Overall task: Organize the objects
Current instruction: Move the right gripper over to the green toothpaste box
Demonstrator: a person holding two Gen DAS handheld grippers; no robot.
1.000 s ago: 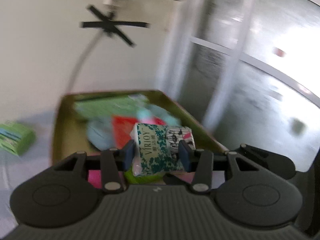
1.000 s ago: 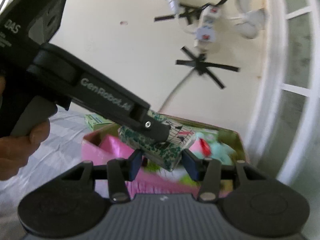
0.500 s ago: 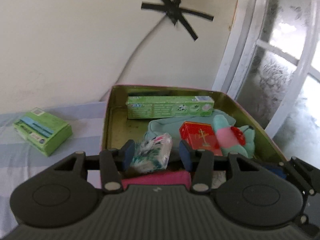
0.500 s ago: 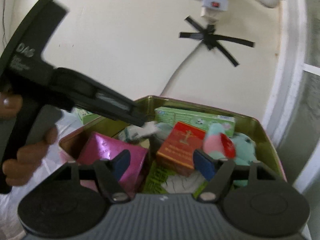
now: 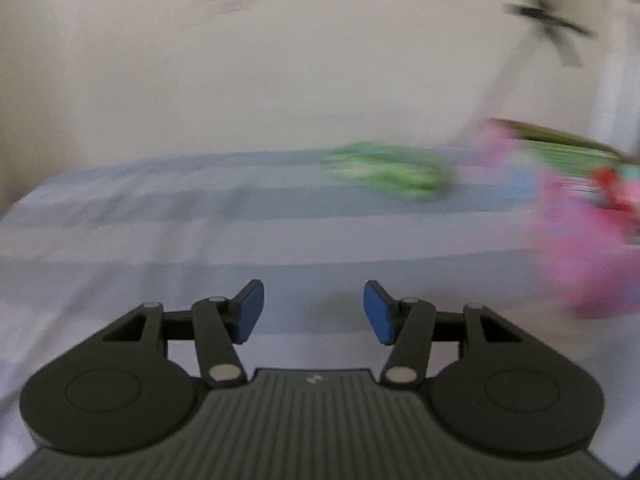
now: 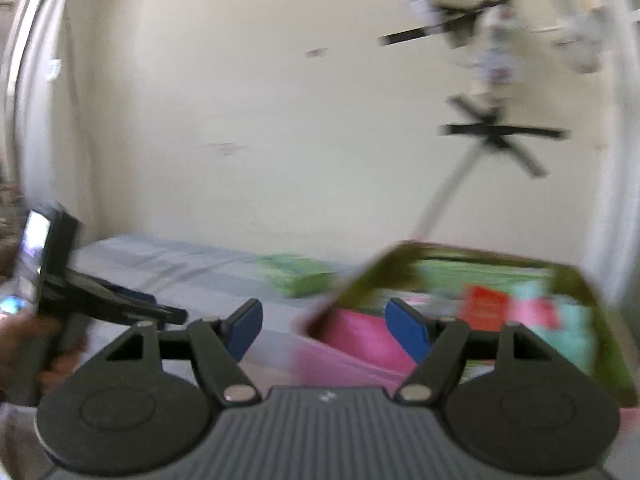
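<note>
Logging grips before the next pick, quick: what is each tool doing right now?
Left tool: open, nothing between its fingers; they have just been opening.
Right tool: open, holding nothing.

Left claw [image 5: 313,312]: black body, blue pads [image 5: 250,312], ribbed dark grey base. Right claw [image 6: 323,330]: same black frame and blue pads [image 6: 244,328]. Bed sheet [image 5: 160,232]: pale blue-grey with broad lighter and darker stripes. Green box [image 5: 390,174] on the sheet: bright green with paler markings, blurred. Tin [image 6: 592,292]: olive-gold walls. Inside it: a pink box [image 6: 360,340], a red box [image 6: 486,306], a long light-green box [image 6: 480,276], and a turquoise item with pink [image 6: 564,320]. Wall [image 6: 280,120]: cream, crossed with black tape [image 6: 504,132].
</note>
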